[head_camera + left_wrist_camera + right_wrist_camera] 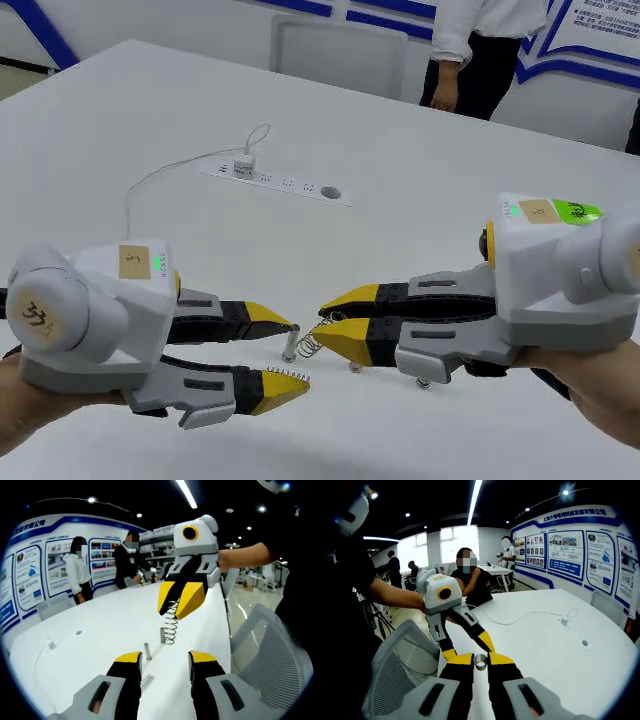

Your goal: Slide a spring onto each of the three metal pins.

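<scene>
Right gripper clamped on a spring | coil hangs down, lower end right beside a pin | left gripper jaws apart, holding nothing | second pin stands nearer it | loose spring lies flat on the white tabletop

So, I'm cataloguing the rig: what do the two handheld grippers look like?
Both the left gripper and right gripper have white boxy housings, grey jaw bases and black jaws ending in yellow pointed tips. The left carries a tan sticker and a round end cap marked 33; the right has tan and bright green labels. Each shows a green light.
</scene>
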Demonstrator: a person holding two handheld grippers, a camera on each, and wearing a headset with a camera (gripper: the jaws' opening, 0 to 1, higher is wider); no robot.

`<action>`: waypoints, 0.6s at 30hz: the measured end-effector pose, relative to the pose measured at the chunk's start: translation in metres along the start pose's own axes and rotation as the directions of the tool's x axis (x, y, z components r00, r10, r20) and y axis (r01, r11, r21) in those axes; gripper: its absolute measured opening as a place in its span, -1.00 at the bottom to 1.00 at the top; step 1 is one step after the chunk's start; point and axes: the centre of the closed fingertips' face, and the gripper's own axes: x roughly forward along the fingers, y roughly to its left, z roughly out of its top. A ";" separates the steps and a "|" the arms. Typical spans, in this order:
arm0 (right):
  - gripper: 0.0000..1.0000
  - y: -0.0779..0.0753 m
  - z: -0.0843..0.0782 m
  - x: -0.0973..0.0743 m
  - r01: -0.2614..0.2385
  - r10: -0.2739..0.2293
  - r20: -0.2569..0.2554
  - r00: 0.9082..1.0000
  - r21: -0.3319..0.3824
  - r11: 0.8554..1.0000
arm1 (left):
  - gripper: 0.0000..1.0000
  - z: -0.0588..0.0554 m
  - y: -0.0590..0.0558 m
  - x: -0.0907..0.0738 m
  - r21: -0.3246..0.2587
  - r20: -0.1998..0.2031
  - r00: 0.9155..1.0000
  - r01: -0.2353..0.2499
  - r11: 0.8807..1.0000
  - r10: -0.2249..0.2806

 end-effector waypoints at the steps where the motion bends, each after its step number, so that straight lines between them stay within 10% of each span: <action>1: -0.80 -0.004 -0.002 0.000 0.012 -0.012 -0.008 1.000 0.001 1.000 | -0.15 -0.001 0.002 -0.001 -0.006 -0.002 1.000 -0.006 1.000 0.006; 12: -0.79 -0.040 -0.011 -0.010 0.120 -0.118 -0.041 0.992 0.042 0.992 | 0.17 -0.012 0.011 -0.004 -0.032 -0.045 0.998 -0.035 0.999 0.034; 18: -0.79 -0.072 -0.029 -0.020 0.224 -0.212 -0.123 0.970 0.094 0.970 | 0.36 -0.023 0.012 -0.007 -0.069 -0.076 0.997 -0.035 0.997 0.030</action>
